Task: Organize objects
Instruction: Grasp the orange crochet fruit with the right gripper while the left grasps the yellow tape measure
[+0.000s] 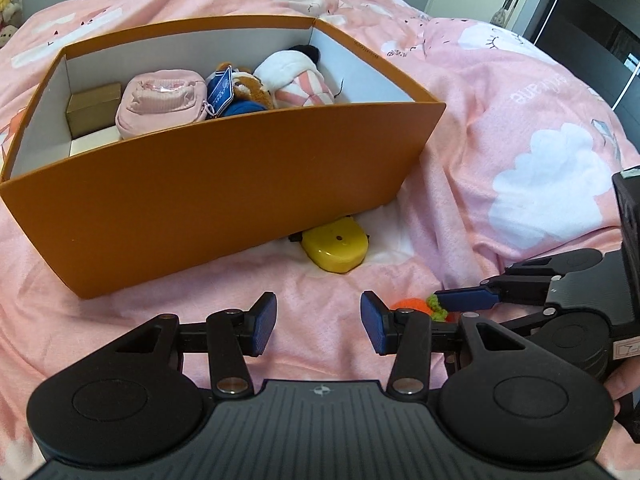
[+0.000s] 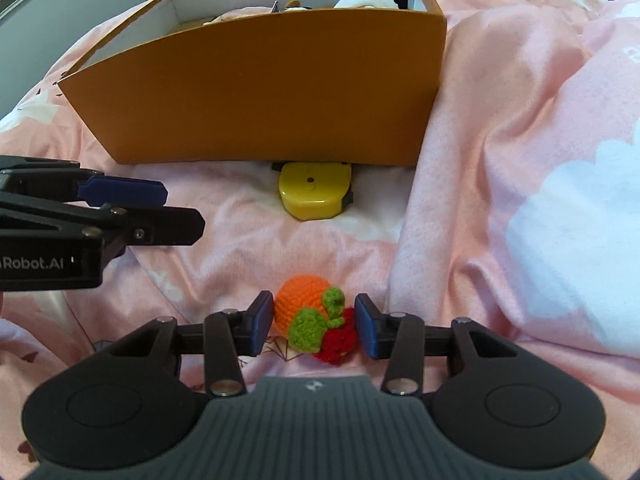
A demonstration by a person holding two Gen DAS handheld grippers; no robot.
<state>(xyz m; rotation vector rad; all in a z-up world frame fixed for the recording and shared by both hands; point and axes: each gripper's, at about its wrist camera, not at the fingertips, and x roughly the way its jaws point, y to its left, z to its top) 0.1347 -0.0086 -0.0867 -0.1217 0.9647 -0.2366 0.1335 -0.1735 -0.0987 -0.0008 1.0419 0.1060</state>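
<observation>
Down on the pink bedspread (image 2: pixel 500 140), the right gripper (image 2: pixel 316 326) has its fingers on either side of a crocheted fruit toy (image 2: pixel 310 314); the left finger looks to touch the orange ball, while the right one sits just beside the red part, so a firm clamp cannot be confirmed. In the left wrist view only a sliver of the toy shows, the rest hidden behind that gripper's own finger. The left gripper (image 1: pixel 318 326) hovers over bare bedspread with its fingers apart and nothing between them. Behind stands an orange box (image 1: pixel 224 200) holding a pink pouch (image 1: pixel 160 100), a white and pink plush (image 1: pixel 292 76), a brown plush partly covered by a blue tag, and a small gold box (image 1: pixel 94 106). A yellow tape measure (image 2: pixel 314 190) lies half tucked under the box's front edge, its far end hidden.
</observation>
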